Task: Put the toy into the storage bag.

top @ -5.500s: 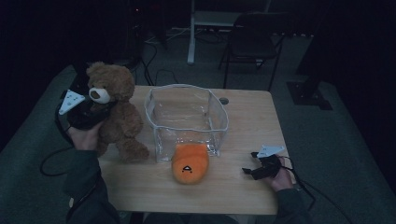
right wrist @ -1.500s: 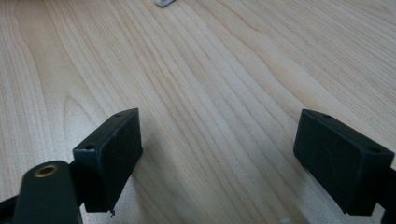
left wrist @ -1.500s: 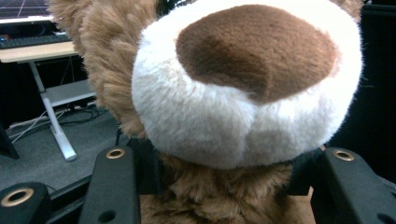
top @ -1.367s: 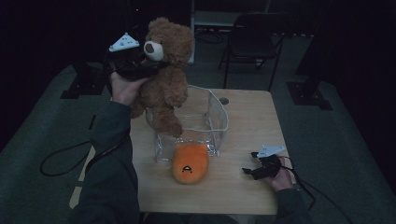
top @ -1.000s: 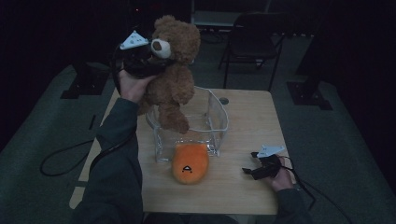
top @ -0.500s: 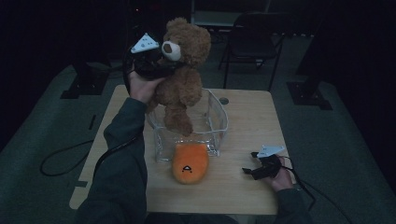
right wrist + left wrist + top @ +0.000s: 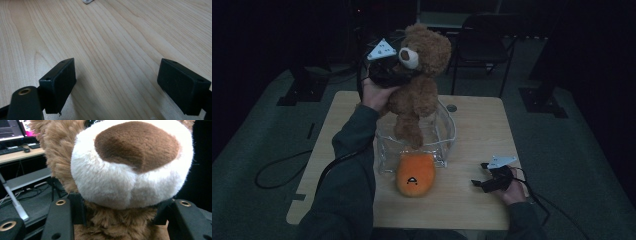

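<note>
Teddy bear lifted over the clear bin, not yet lowered in.

The teddy bear (image 7: pixel 418 85) hangs in the air above the clear bin (image 7: pixel 443 131), its feet dipping to about the rim, though the dim light makes it hard to tell whether they touch; the left gripper (image 7: pixel 388 71) clamps it at the neck, the jaws pressing into the fur on either side under the muzzle (image 7: pixel 130 165); lowering and letting go appear to be what is left; the orange plush toy (image 7: pixel 414 173) lies on the table (image 7: pixel 477 120) just in front of the bin, seemingly next; the right gripper (image 7: pixel 488 181) rests on the table well apart, jaws spread and empty.
</note>
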Tool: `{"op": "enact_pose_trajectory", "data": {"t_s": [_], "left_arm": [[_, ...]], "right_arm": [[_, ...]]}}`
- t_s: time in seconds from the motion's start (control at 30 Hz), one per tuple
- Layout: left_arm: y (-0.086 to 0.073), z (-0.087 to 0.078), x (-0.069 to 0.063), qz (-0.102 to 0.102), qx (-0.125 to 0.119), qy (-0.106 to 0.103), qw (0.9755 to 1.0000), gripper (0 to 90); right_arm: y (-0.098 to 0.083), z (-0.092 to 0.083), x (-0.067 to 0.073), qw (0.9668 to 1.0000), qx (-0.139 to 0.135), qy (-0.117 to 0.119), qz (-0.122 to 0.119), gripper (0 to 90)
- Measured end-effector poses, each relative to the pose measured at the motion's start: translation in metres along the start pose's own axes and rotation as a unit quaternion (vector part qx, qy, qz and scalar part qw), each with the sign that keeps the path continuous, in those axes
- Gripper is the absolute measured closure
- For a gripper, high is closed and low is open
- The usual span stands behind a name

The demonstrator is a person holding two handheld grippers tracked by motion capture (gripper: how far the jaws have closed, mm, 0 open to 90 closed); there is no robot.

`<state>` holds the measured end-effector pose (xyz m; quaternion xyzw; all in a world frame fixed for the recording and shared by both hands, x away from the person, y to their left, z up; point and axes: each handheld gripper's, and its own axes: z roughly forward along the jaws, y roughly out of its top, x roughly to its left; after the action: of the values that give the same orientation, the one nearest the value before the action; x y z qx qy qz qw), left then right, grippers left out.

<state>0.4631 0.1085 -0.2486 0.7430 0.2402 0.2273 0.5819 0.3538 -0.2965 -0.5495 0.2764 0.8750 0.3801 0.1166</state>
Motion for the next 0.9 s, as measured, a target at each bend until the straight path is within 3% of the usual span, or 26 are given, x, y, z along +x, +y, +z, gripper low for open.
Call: {"op": "enact_pose_trajectory", "data": {"t_s": [0.9], "left_arm": [[-0.015,0.038,-0.014,0.007,0.028,-0.043,0.9987,43.9]], "right_arm": [[0.000,0.000,0.000,1.0000,0.000,0.001,0.002,14.6]]}}
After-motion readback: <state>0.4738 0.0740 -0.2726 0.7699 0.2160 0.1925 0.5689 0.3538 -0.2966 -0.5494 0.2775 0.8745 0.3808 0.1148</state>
